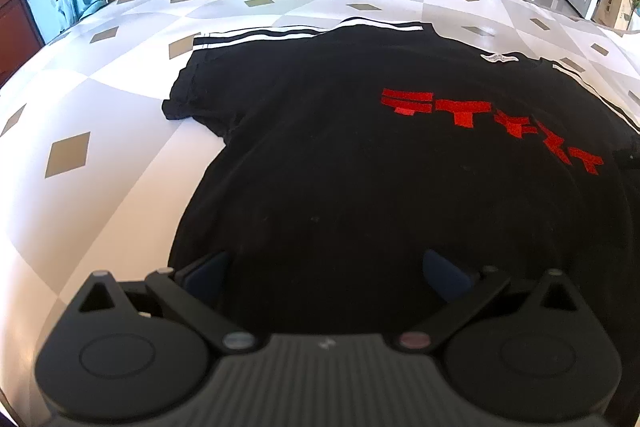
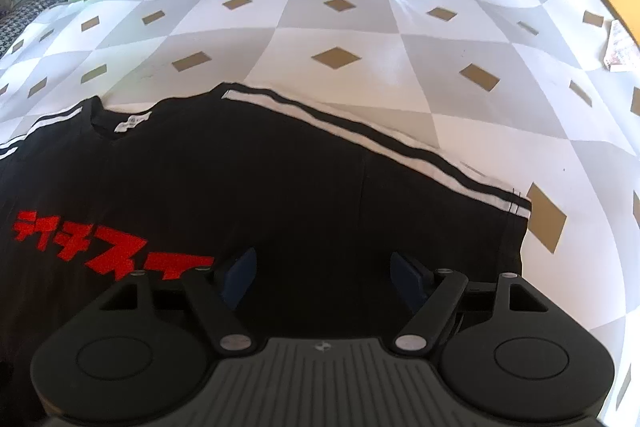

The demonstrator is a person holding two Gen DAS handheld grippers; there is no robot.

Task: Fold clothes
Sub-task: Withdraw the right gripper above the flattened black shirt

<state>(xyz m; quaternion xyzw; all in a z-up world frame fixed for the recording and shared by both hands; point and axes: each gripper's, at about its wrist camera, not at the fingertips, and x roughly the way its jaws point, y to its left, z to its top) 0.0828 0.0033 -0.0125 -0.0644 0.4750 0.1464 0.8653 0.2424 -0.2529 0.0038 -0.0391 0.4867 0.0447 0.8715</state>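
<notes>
A black shirt (image 1: 360, 167) is laid flat, front up, on the desk (image 1: 100, 99), which is covered by a checked cloth. No fold is seen yet: both sleeves are spread out, the body is unfolded, and the red print (image 1: 492, 123) is fully exposed. The task is judged to be at its start; the sleeve folds and the body fold are all left to do. The hem is hidden under the claws, so its state cannot be told.

The collar, marked by a white label (image 2: 132, 121), is pointed to the far edge of the desk, toward the top of both frames. The long axis is taken to run from the collar down to the bottom of the frame, toward the cameras. One sleeve (image 1: 188, 95) is stretched to the left of the left wrist view; the other sleeve (image 2: 480, 195), with white stripes, is stretched to the right of the right wrist view.

The left claw (image 1: 326, 275) is held apart over the lower body of the shirt, at the bottom centre of the frame; nothing is pinched. The right claw (image 2: 324, 277) is likewise apart, over the black fabric near the right sleeve, just right of the print; no cloth is clamped between its fingers.
</notes>
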